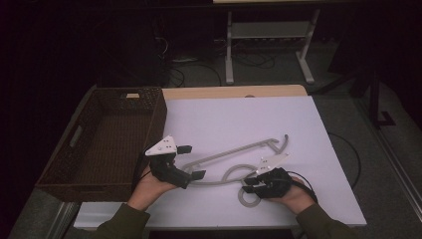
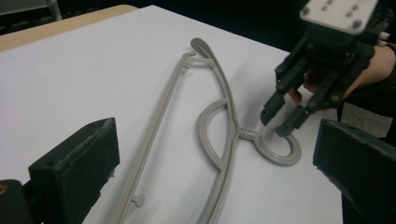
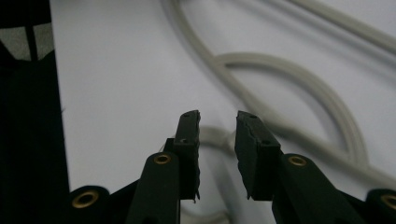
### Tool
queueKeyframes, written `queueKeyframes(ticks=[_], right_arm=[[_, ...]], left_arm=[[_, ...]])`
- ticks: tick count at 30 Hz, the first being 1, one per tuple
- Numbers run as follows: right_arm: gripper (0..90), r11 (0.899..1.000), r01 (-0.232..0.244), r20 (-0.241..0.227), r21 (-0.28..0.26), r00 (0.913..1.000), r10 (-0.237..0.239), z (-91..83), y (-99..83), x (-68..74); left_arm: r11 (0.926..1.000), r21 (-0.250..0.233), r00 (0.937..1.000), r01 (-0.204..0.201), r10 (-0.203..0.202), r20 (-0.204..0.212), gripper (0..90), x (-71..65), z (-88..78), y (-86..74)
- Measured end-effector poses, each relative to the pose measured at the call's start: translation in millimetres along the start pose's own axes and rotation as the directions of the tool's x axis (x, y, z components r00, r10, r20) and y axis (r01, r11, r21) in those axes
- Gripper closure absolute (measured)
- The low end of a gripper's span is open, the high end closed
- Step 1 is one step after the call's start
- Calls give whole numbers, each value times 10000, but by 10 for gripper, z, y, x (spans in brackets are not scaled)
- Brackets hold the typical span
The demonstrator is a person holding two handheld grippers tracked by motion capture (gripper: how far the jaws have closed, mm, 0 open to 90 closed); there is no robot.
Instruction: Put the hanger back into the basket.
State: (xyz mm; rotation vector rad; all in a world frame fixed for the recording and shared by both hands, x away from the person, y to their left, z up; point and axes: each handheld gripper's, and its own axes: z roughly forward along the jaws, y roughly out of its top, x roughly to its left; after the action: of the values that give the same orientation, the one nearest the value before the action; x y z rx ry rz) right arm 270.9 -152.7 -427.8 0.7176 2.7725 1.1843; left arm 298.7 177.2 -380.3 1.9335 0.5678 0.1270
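Grey plastic clothes hanger (image 3: 299,79) blurred beyond the right gripper (image 3: 218,128) jaws and cut off by that view's edges, its hook partly hidden behind the jaws, hanger's lower end cut off between the left gripper's jaws.

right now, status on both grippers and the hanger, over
Left gripper open, off the hanger. Right gripper jaws parted over the hook, not gripping. Hanger flat on the white sheet; wicker basket at left, not blocking.

Pale grey hanger (image 2: 219,135), white tabletop (image 1: 239,124), dark brown woven basket (image 1: 104,137), black jaws.
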Motion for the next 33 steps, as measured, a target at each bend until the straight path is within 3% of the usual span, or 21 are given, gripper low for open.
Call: queueKeyframes(ticks=[5,14,17,30,31,33], right_arm=[[675,9990,436,-42,6,9990,-436,-34,-116,82],[661,9987,508,-399,80,9979,-504,6,-172,177],[676,9944,1013,-481,309,9939,-997,46,-178,186],[740,9839,1680,-349,613,9855,-1661,99,-201,235],[746,9749,2155,-300,554,9763,-2141,108,-208,216],[763,9789,1956,-326,595,9805,-1939,102,-206,245]], left_arm=[[10000,32,10000,57,-57,13,3,-2,16,-10],[10000,34,10000,81,-81,3,3,0,16,-16],[10000,55,10000,66,-66,9,3,0,15,-17],[9999,81,10000,84,-84,-10,3,2,21,-22],[9999,81,10000,84,-84,-9,3,2,22,-23],[9999,89,10000,49,-49,-3,3,2,20,-21]])
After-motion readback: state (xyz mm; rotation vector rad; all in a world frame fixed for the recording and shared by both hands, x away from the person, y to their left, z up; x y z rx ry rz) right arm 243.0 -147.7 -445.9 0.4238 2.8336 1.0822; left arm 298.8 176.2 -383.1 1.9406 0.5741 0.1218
